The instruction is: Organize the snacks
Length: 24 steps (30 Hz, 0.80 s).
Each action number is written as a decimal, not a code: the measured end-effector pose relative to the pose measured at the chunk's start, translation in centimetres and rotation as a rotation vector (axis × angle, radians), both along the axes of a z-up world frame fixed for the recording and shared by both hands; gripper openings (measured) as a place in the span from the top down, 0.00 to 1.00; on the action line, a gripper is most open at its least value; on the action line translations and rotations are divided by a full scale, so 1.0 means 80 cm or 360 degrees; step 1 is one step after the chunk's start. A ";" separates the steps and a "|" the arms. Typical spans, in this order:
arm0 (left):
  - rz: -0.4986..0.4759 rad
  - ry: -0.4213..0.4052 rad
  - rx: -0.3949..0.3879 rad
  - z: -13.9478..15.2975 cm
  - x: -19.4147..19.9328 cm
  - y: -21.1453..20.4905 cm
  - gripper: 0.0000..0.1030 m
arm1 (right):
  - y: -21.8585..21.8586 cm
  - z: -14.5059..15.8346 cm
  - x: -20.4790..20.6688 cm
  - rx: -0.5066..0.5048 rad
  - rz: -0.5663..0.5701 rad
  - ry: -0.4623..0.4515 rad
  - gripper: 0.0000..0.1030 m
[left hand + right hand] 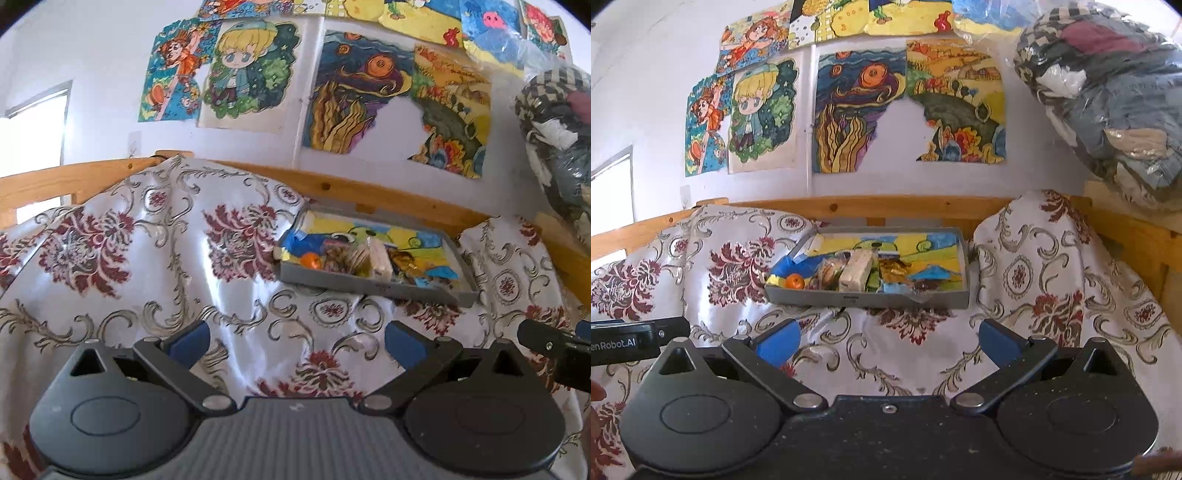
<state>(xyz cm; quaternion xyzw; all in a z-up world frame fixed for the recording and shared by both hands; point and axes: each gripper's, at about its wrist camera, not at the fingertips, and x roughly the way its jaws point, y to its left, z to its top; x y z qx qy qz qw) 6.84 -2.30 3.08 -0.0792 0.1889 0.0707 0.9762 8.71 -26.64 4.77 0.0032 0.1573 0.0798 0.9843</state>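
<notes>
A shallow grey tray [866,298] with a painted bottom lies on the flowered cloth, far ahead of both grippers. In it lie several wrapped snacks: an orange round one [794,282] at the left, a pale block [855,275] in the middle, a golden wrapper [892,271] beside it. In the left wrist view the tray [373,286] sits ahead and to the right, with the orange snack [309,261] and pale block [380,260]. My left gripper [295,345] is open and empty. My right gripper [888,341] is open and empty too.
A shiny white cloth [923,354] with red flowers covers the surface. A wooden rail [871,206] runs behind the tray below a wall of drawings. A clear bag of clothes [1108,99] bulges at the upper right. The other gripper's body [635,341] shows at the left edge.
</notes>
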 end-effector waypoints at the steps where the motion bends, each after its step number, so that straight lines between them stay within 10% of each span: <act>1: 0.0009 0.0008 0.0000 0.000 -0.001 0.001 0.01 | 0.000 -0.002 0.000 0.0000 0.0001 0.0013 0.01; 24: 0.0069 0.0075 -0.0017 -0.012 -0.008 0.008 0.00 | 0.005 -0.014 0.005 0.0005 0.0018 0.0113 0.01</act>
